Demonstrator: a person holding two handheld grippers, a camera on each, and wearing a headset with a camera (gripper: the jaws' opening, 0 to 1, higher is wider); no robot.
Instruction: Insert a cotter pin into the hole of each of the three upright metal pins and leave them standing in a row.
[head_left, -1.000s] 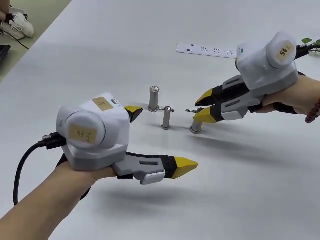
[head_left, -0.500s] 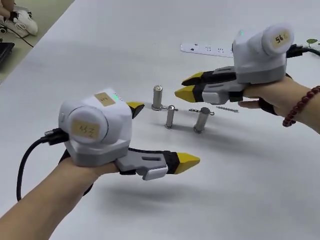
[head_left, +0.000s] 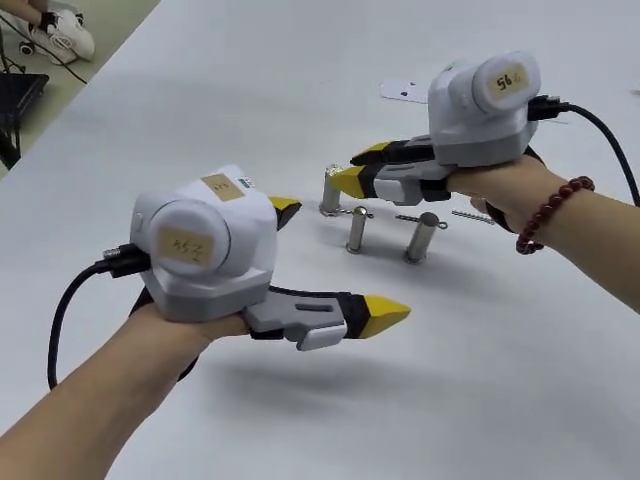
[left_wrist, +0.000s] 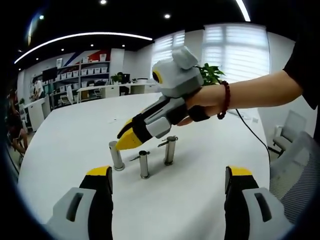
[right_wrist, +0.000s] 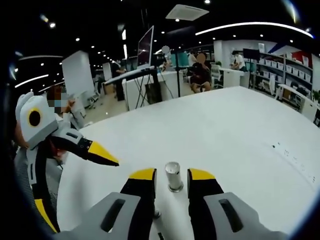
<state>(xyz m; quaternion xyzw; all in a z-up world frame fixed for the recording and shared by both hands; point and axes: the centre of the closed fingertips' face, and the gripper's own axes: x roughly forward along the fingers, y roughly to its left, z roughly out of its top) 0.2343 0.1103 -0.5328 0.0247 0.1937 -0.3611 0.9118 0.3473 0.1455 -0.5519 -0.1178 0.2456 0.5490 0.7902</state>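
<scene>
Three upright metal pins stand in a row on the white table (head_left: 500, 380): a far pin (head_left: 330, 192), a middle pin (head_left: 356, 230) and a near-right pin (head_left: 418, 238). Thin cotter pins (head_left: 415, 218) cross the tops of the middle and near-right pins. One loose cotter pin (head_left: 472, 215) lies on the table behind the right hand. My right gripper (head_left: 352, 168) hovers at the far pin (right_wrist: 173, 176), slightly open, with the pin just past its tips. My left gripper (head_left: 335, 262) is held wide open and empty in front of the row (left_wrist: 144, 164).
A white power strip (head_left: 405, 92) lies at the back of the table, partly behind the right gripper. Black cables trail from both grippers. The table's left edge (head_left: 90, 75) drops to the floor. People sit at desks far behind (right_wrist: 200, 67).
My right gripper has left the near-right pin, which now carries a cotter pin, and moved left to the far pin. The left gripper has stayed put.
</scene>
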